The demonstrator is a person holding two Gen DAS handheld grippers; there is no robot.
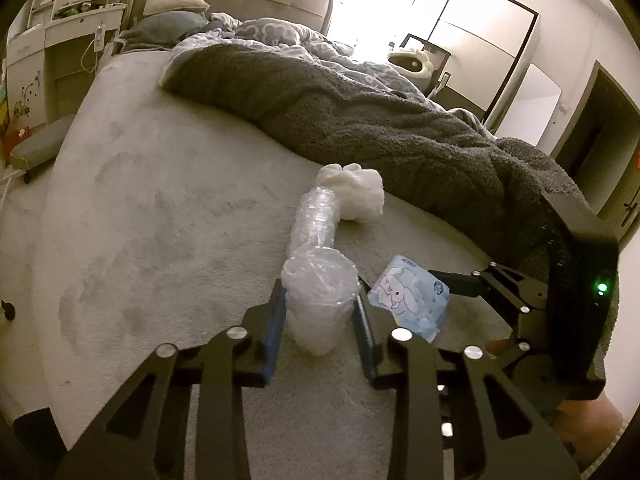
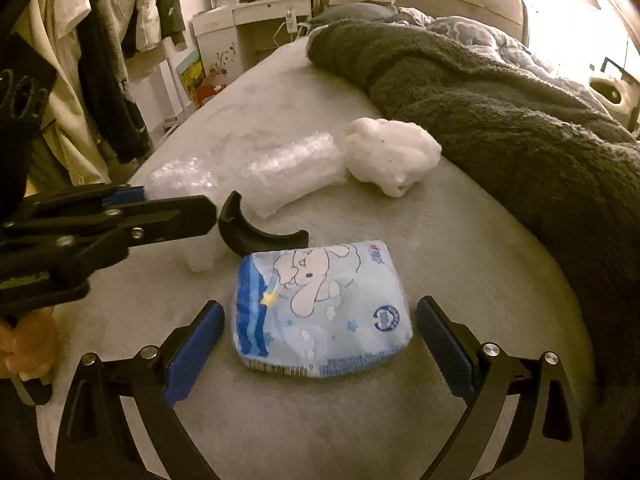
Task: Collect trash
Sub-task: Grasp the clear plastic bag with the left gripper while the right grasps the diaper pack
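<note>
A: Left gripper (image 1: 320, 320)?
B: Closed narrow on the clear crumpled plastic bag (image 1: 318, 300), pinched between both blue pads; bag end resting on the bed (image 1: 140, 220).

A: Beyond it?
B: At 12 o'clock from the bag, a bubble wrap roll (image 1: 314, 220), touching it; past that, at 12 o'clock again, a white cotton wad (image 1: 356, 194), right beside the grey blanket (image 1: 380, 120).

A: Right gripper (image 2: 320, 344)?
B: Spread wide, 2 pads flanking the blue tissue pack (image 2: 320, 312) without touching; pack flat on the bed, cartoon print up.

A: Anything else near?
B: A black curved piece (image 2: 256, 236) at 11 o'clock from the pack, just beside its top edge. Left gripper at 9 o'clock in the right wrist view.
</note>
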